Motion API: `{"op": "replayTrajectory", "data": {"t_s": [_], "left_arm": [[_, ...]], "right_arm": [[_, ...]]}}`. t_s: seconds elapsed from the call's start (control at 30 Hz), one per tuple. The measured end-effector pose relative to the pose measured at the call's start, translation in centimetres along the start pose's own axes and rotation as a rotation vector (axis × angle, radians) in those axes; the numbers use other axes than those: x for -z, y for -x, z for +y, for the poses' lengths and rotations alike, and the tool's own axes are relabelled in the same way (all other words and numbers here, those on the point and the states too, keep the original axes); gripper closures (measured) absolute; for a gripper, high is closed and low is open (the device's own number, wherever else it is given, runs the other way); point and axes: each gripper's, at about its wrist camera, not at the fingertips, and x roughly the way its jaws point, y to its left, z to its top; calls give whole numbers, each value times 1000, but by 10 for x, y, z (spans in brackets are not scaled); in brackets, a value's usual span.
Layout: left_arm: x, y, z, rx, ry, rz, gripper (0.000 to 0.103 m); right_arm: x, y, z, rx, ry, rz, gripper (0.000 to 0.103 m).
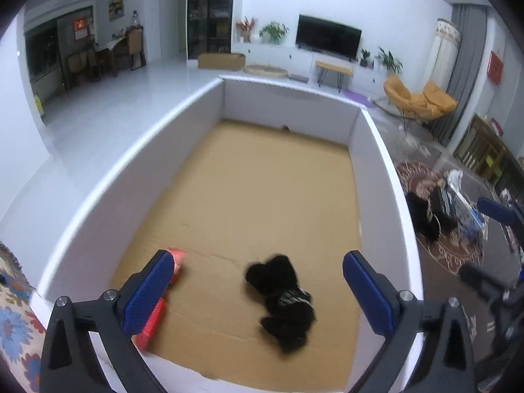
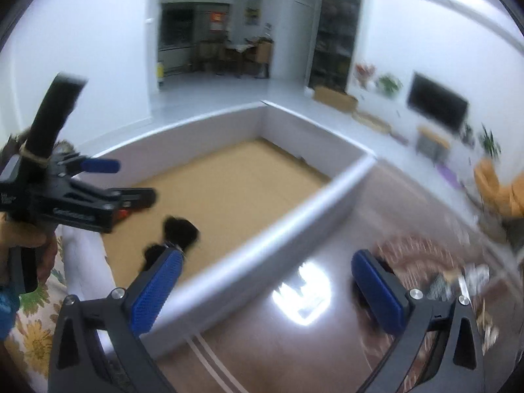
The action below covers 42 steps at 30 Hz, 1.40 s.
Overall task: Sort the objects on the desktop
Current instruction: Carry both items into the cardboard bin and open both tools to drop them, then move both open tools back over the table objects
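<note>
- Red and flat, a small box [image 1: 157,308] is lying along the left inner wall of the white-walled bin [image 1: 131,177], partly hiding behind the left pad [image 1: 147,294] of the left gripper [image 1: 258,294] in the left wrist view.
- Cardboard is lining the floor of that bin, and the black plush toy [image 1: 281,298] is lying on it near the front edge.
- Blue-padded and spread wide, the left gripper is hovering over the bin with nothing pressing against its pads; the plush toy is showing in the gap between them, lower down on the cardboard and nearer the middle than either pad.
- Right of the bin, a dark glossy tabletop [image 1: 435,281] is carrying a patterned round mat [image 1: 422,177] with a heap of dark and clear-wrapped items on it.
- In the right wrist view, a hand at far left is gripping the left gripper's handle above the bin.
- Also spread wide and holding nothing, the right gripper [image 2: 267,291] is straddling the bin's right wall [image 2: 262,239]: its left pad [image 2: 157,291] is overlapping the plush toy's edge in the picture, while its right pad [image 2: 376,294] is hanging over the glossy tabletop, outside the bin.
- Blur is smearing this view, so the items at far right are not telling apart.
</note>
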Motion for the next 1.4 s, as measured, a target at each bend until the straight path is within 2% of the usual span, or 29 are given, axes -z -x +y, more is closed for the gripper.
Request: {"op": "replayTrajectory", "data": {"t_s": [0.1,0.17,0.27,0.4,0.5,0.63,0.73,0.83,1.03,1.23,1.4], "left_arm": [[5,9,-24,32,-11,-27,0],[4,22,-45,61,-33,-58,0],[7,50,-78,120,-75,-93,0],[11,81,-136,245,-161,-122,0],[21,82,-187,343,-223,-63,0],[47,53,-246,422,-264,59,0],[69,21,-274,421,-272,142,0],[82,-7,-288,388,-273,198,0],[92,-35,-285,333,-268,235,0],[66,-55,-276,295,-215,232,0],[26,-83,-274,273,-146,214,0]], "right_arm": [[24,12,-40,27,-80,6,0],[53,30,-52,63,-115,15,0],[103,45,-93,157,-152,64,0],[170,59,-152,294,-242,169,0],[205,67,-194,345,-366,197,0],[230,75,-234,387,-481,226,0],[239,78,-248,409,-518,228,0],[244,81,-255,416,-532,226,0],[256,77,-259,397,-542,228,0],[262,74,-257,391,-560,217,0],[260,73,-251,402,-544,230,0]]}}
